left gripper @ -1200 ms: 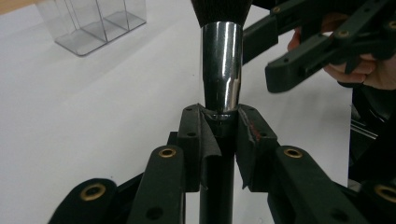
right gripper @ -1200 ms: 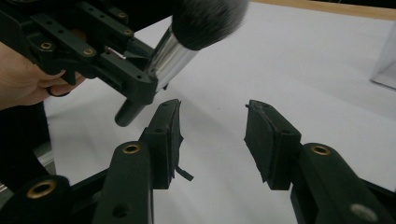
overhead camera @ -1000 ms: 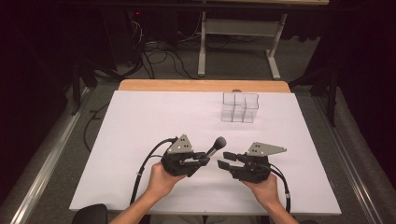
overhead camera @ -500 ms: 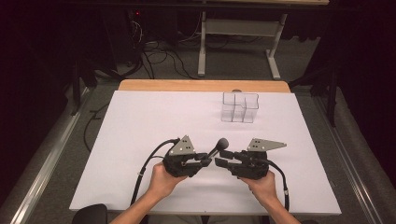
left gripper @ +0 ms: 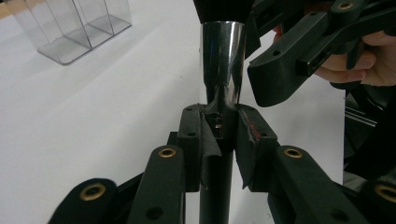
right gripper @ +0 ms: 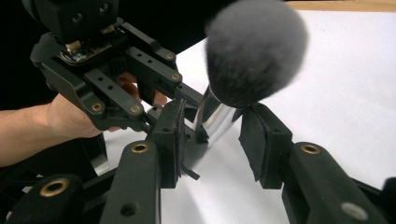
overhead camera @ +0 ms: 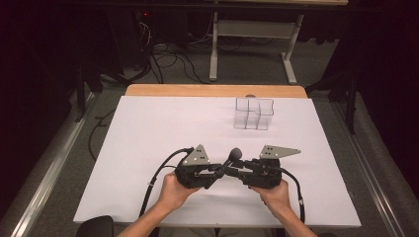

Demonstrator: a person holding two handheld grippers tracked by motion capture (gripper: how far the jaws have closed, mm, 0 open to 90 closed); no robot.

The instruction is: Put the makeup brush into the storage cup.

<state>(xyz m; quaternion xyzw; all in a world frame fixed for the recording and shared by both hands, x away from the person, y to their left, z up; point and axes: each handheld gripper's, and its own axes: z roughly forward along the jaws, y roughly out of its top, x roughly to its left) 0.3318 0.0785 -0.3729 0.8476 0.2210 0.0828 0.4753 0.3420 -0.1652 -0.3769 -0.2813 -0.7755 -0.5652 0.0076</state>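
My left gripper (overhead camera: 213, 173) sat low over the near middle of the white table (overhead camera: 148, 148), jaws pointing toward my right side, clamped tight on the dark handle of the makeup brush (overhead camera: 232, 157). In the left gripper view the pads (left gripper: 191, 140) pinched just below the brush's shiny metal collar (left gripper: 222, 56). The brush tilted up and away from me, its fluffy grey head (right gripper: 257, 51) raised between both tools.

My right gripper (overhead camera: 237, 173) faced the left one, nearly tip to tip, hand (overhead camera: 272, 195) wrapped under it, forearm coming in from the near edge. Its jaws had just been closing in around the collar. The right gripper view showed a gap on both sides, pads (right gripper: 261, 140) not pressing yet, so half narrowed, holding nothing.

The clear plastic organizer (overhead camera: 253, 113) stood well apart, toward the far right of the table.
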